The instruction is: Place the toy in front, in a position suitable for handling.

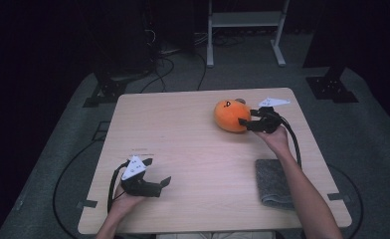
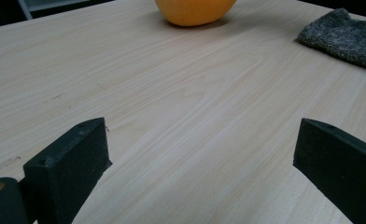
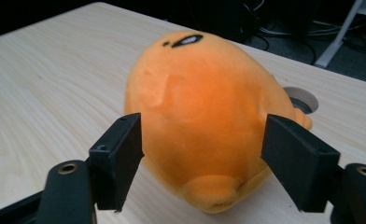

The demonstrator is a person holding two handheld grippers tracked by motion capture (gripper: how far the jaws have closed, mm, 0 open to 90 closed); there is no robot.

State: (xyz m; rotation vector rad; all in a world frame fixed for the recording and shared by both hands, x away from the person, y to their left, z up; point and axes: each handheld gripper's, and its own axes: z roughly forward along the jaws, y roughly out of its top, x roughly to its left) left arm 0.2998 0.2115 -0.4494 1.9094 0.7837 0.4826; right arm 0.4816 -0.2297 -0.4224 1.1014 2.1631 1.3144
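Observation:
An orange plush toy (image 1: 230, 115) with a small stitched face lies on the wooden table (image 1: 193, 144) toward the far right. My right gripper (image 1: 247, 119) is at its right side. In the right gripper view the two black jaws flank the toy's near end (image 3: 204, 121), so the right gripper (image 3: 202, 158) stands open with the plush between the jaws, and I see no dent in the plush. My left gripper (image 1: 159, 171) rests near the front left of the table, open and empty. From the left gripper (image 2: 202, 154) the toy (image 2: 195, 11) lies far off.
A folded grey towel (image 1: 275, 183) lies at the front right of the table, beside the person's right forearm, and appears again (image 2: 347, 37) in the left gripper view. A round cable hole (image 3: 302, 100) sits just behind the toy. Cables and stands are on the floor beyond.

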